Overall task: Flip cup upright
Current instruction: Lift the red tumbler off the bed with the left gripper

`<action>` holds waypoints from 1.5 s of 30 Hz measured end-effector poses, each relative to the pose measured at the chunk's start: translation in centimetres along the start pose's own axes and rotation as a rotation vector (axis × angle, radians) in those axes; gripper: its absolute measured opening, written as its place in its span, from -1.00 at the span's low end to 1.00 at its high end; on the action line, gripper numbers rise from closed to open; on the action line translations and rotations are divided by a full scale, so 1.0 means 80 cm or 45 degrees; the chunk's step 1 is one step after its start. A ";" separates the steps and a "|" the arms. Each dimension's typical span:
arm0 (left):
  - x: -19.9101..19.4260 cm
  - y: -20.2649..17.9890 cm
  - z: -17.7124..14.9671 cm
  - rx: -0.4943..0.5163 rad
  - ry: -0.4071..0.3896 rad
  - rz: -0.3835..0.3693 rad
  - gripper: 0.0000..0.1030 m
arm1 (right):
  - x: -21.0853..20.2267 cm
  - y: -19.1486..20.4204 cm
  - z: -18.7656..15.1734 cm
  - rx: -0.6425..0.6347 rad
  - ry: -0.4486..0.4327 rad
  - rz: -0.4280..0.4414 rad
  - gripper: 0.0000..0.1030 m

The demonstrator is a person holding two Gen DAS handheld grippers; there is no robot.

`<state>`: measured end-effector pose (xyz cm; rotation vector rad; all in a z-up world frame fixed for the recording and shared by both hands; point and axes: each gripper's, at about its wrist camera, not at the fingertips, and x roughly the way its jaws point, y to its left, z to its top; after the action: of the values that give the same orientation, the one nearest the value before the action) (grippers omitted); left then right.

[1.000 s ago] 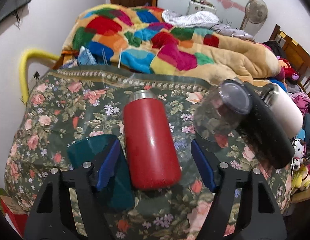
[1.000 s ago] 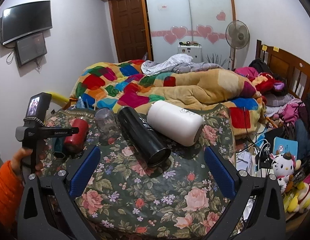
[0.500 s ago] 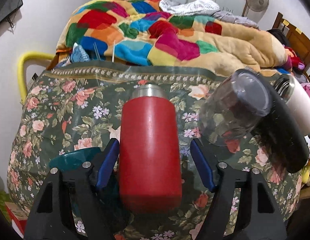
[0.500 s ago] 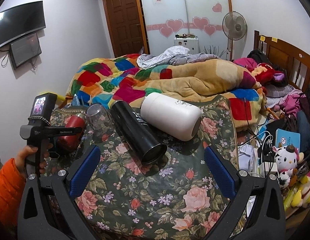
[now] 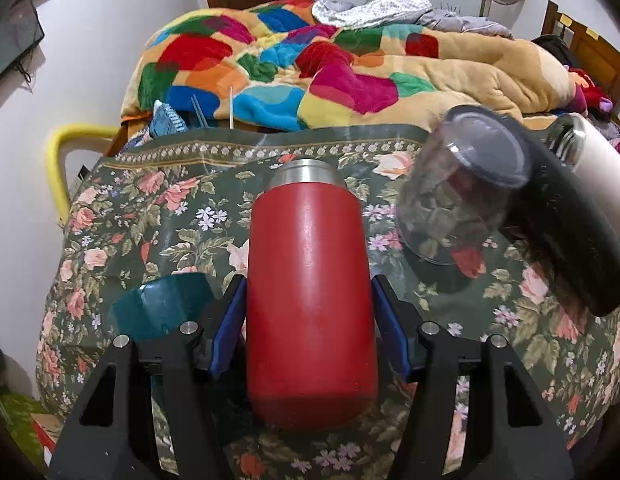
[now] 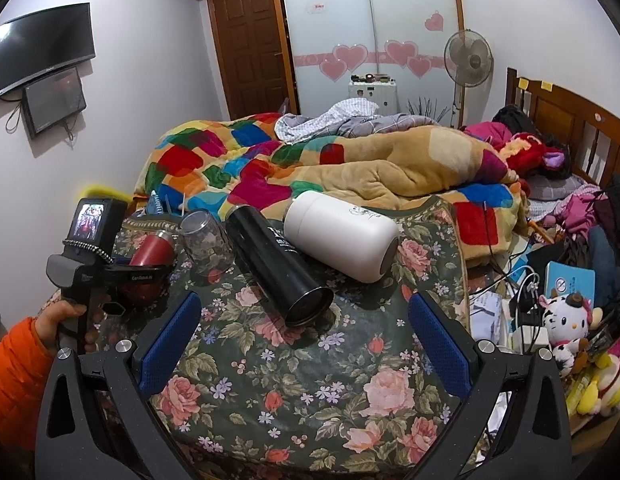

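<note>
A red cup [image 5: 310,296] with a steel rim lies on its side on the floral table, rim pointing away; it also shows in the right wrist view [image 6: 150,249]. My left gripper [image 5: 308,328] has its blue pads against both sides of the red cup's lower body, shut on it. My right gripper [image 6: 298,340] is open and empty above the near table, apart from a black cup [image 6: 278,264] and a white cup [image 6: 341,236] lying on their sides. A clear glass [image 5: 457,196] stands upside down and tilted against the black cup.
A teal cup [image 5: 162,308] lies just left of my left gripper. The floral table [image 6: 310,380] ends at a bed with a colourful quilt [image 6: 310,160] behind. Toys and clutter [image 6: 557,320] sit off the table's right edge.
My left gripper moved forward around the red cup and closed its pads onto its sides. The right gripper drew slightly nearer the table and stayed open.
</note>
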<state>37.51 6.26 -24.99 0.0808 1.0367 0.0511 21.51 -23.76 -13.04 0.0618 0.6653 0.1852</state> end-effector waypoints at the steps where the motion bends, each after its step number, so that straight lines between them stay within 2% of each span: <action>1: -0.005 -0.001 -0.001 -0.002 -0.008 -0.007 0.18 | -0.003 0.000 0.000 0.002 -0.004 0.001 1.00; 13: -0.095 -0.035 -0.041 0.054 -0.102 -0.108 0.18 | -0.036 0.006 -0.004 -0.006 -0.060 0.012 1.00; 18: -0.133 -0.064 -0.061 0.107 -0.157 -0.166 0.18 | -0.047 0.005 -0.008 -0.008 -0.072 0.014 1.00; 24: -0.157 -0.110 -0.073 0.181 -0.182 -0.256 0.18 | -0.059 0.000 -0.015 -0.010 -0.086 -0.002 1.00; 32: -0.142 -0.176 -0.091 0.248 -0.125 -0.342 0.18 | -0.066 -0.013 -0.024 0.003 -0.074 -0.023 1.00; 38: -0.108 -0.204 -0.101 0.283 -0.050 -0.338 0.18 | -0.062 -0.021 -0.030 0.011 -0.046 -0.038 1.00; 45: -0.076 -0.210 -0.108 0.293 0.016 -0.308 0.18 | -0.049 -0.026 -0.037 0.011 0.001 -0.053 1.00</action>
<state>27.07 -10.56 -25.65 0.1638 1.0556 -0.2882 16.94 -26.57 -13.22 0.0562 0.6674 0.1427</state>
